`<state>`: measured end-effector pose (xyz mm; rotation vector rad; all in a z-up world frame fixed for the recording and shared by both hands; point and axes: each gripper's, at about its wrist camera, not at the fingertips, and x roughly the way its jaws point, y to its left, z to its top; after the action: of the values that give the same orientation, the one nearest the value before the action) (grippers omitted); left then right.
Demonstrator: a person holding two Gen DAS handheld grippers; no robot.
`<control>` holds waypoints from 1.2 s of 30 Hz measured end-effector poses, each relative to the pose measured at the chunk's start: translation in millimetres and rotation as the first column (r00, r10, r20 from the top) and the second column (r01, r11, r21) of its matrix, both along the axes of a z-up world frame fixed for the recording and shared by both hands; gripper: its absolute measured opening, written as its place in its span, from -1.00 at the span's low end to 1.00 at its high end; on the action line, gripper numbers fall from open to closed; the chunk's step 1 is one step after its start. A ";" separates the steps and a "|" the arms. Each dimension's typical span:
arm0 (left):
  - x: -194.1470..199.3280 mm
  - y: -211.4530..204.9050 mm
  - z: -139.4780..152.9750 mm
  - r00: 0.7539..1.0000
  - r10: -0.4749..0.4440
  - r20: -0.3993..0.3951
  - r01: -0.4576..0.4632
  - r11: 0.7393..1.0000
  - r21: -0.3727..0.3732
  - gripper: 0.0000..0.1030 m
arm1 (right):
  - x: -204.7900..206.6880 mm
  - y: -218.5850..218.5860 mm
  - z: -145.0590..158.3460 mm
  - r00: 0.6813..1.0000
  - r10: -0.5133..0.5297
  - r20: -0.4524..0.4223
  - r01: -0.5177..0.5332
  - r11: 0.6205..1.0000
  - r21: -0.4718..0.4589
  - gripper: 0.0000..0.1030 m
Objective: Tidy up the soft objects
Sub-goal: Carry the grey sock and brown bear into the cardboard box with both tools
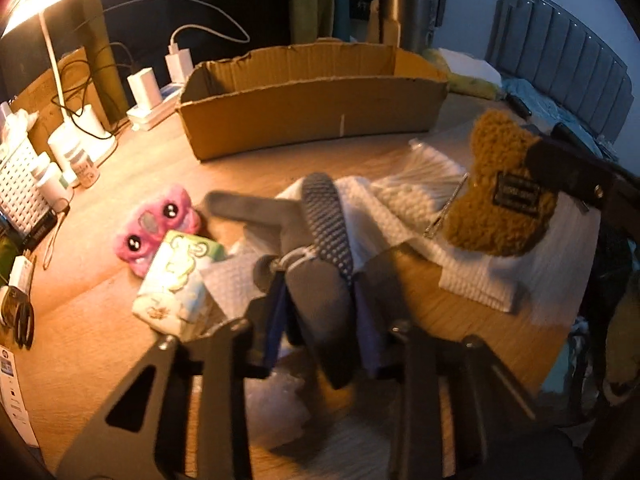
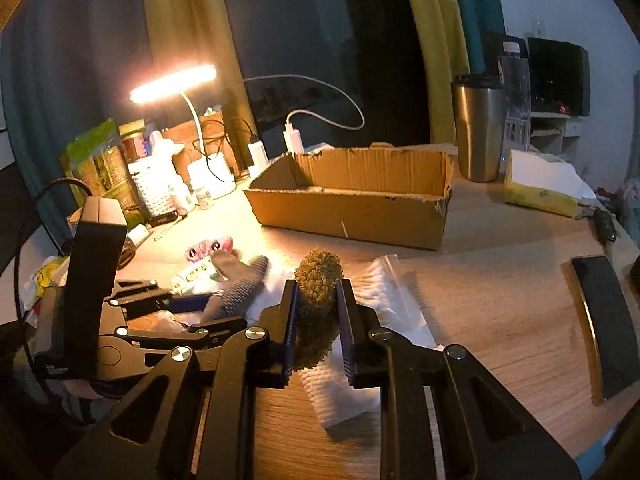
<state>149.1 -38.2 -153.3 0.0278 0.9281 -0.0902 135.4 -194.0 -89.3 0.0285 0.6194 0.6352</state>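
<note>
My left gripper [image 1: 320, 300] is shut on a grey sock [image 1: 320, 216] with a dotted sole, held just above the wooden table; it also shows in the right wrist view [image 2: 240, 292]. My right gripper [image 2: 318, 308] is shut on a fuzzy brown pouch [image 2: 318, 296], which shows in the left wrist view [image 1: 500, 192] held over a white towel [image 1: 472, 276]. A pink plush toy [image 1: 154, 224] and a tissue pack [image 1: 176, 280] lie left of the sock. An open, empty cardboard box [image 1: 312, 108] stands behind.
A lit desk lamp [image 2: 176, 80], chargers [image 1: 146, 84], bottles and a white basket [image 1: 20, 176] crowd the left back. A steel tumbler [image 2: 478, 128] and tissue box [image 2: 536, 184] stand right of the box. A phone [image 2: 604, 320] lies at the right edge.
</note>
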 end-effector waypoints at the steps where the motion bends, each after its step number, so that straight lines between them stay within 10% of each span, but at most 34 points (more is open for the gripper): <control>1: -0.7 0.6 1.7 1.000 -0.001 0.004 0.001 1.000 -0.004 -0.40 | -1.1 -1.0 1.7 1.000 0.001 0.005 -0.001 1.000 0.003 -0.61; 36: 53.2 11.4 111.5 0.968 -0.055 0.244 0.099 0.980 -0.174 -0.41 | 54.0 -28.3 73.5 0.980 -0.087 0.177 0.085 0.996 0.021 -0.61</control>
<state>202.3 -26.8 -41.9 -0.0966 0.6748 -0.2407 189.5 -222.3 -15.8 0.0111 0.4392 0.5512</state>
